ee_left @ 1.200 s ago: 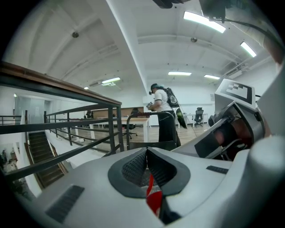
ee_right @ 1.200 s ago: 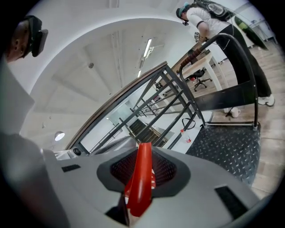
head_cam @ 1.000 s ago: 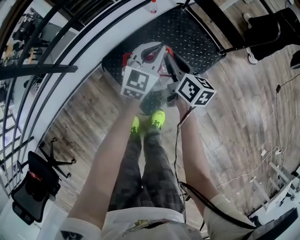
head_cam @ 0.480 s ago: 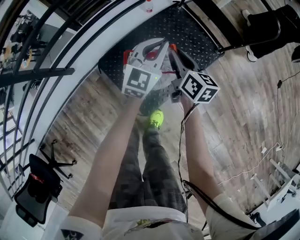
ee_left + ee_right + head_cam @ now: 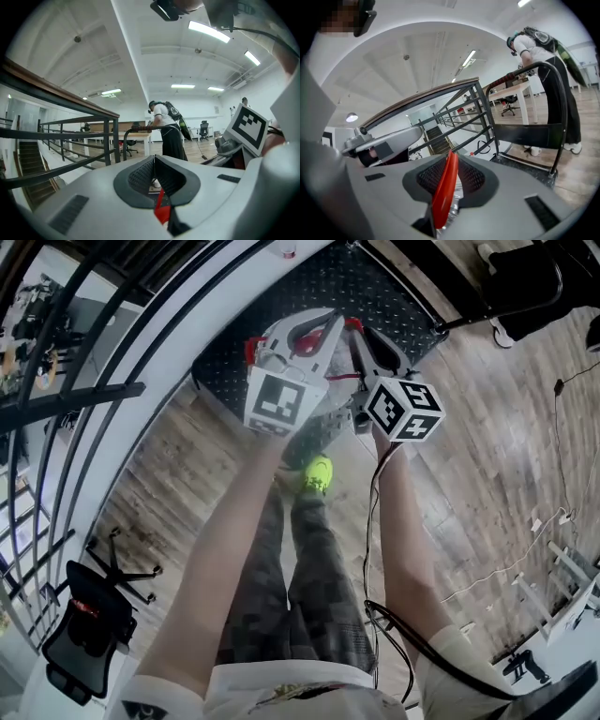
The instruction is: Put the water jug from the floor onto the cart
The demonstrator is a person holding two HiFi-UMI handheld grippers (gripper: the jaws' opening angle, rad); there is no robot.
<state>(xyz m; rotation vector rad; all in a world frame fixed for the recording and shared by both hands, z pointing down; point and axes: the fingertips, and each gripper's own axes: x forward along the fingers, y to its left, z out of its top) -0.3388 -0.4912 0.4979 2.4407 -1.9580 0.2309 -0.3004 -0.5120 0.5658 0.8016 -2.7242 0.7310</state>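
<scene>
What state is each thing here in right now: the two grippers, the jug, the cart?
Left gripper, shut on the jug's red handle.
Right gripper, jaws closing, that handle between them.
Water jug, held by its handle, mostly hidden.
Cart, standing, push bar upright.

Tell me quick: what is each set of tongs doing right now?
Left tongs: shut on the red jug handle.
Right tongs: closing, with the red jug handle gripped between them.
</scene>
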